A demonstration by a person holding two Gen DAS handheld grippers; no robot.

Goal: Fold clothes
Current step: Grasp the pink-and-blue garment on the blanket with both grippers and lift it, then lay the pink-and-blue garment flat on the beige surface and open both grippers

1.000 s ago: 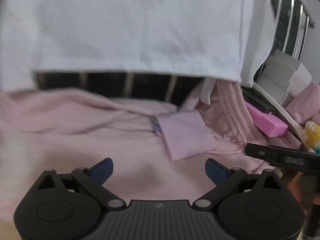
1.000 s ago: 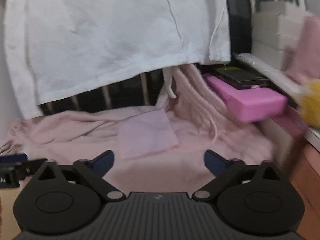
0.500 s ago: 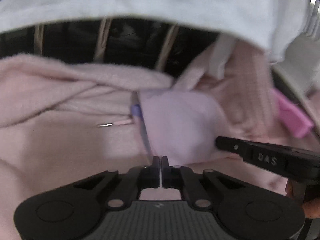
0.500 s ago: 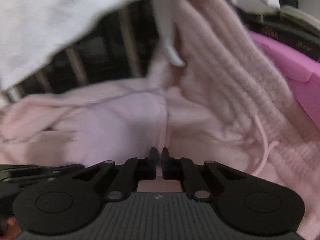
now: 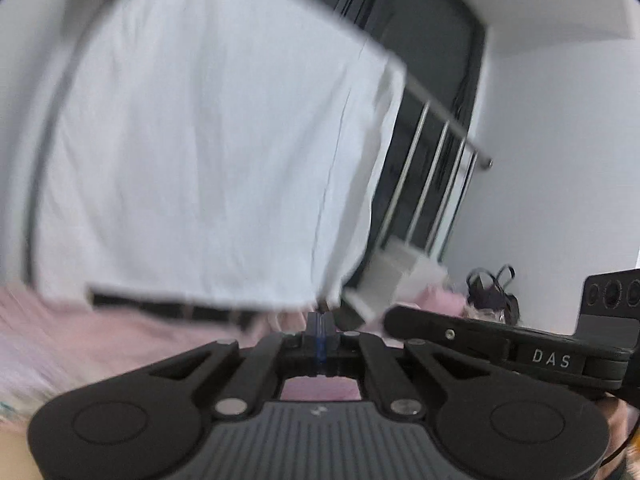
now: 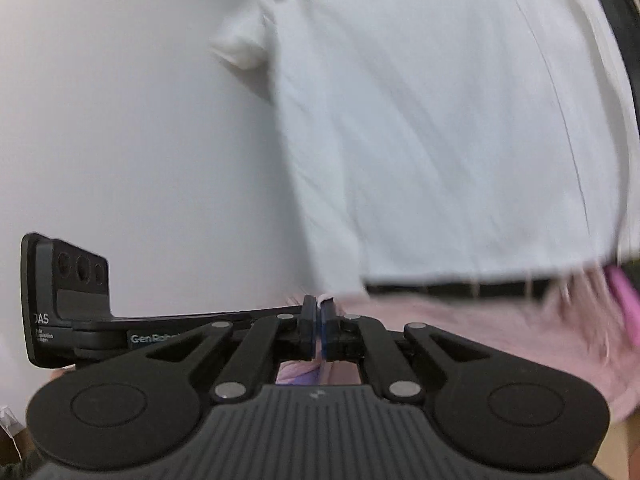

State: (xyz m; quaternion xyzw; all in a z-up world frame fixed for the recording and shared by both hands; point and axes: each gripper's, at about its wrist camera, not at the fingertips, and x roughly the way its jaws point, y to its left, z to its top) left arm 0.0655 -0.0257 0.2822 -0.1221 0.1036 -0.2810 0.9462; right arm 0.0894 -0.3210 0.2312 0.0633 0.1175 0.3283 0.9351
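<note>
A pink fleece garment (image 5: 100, 340) lies spread below me; it also shows in the right wrist view (image 6: 480, 332). My left gripper (image 5: 320, 320) is shut, with pink fabric showing under its jaws. My right gripper (image 6: 319, 308) is shut on a pale lilac-pink fold of the garment (image 6: 300, 376) that sticks out between the fingertips. The two grippers are side by side: the right one (image 5: 500, 344) shows in the left wrist view, the left one (image 6: 160, 320) in the right wrist view. Both views are tilted upward and blurred.
A large white cloth (image 5: 208, 152) hangs over a metal rail (image 5: 440, 120) behind the garment; it also shows in the right wrist view (image 6: 440, 120). White boxes (image 5: 400, 276) and a dark bag (image 5: 492, 292) sit at the right. A magenta box (image 6: 624, 296) is at the far right.
Both grippers closed on the pink garment half a second ago. Since then they have lifted and tilted upward, so the hanging white cloth and the wall now fill the views.
</note>
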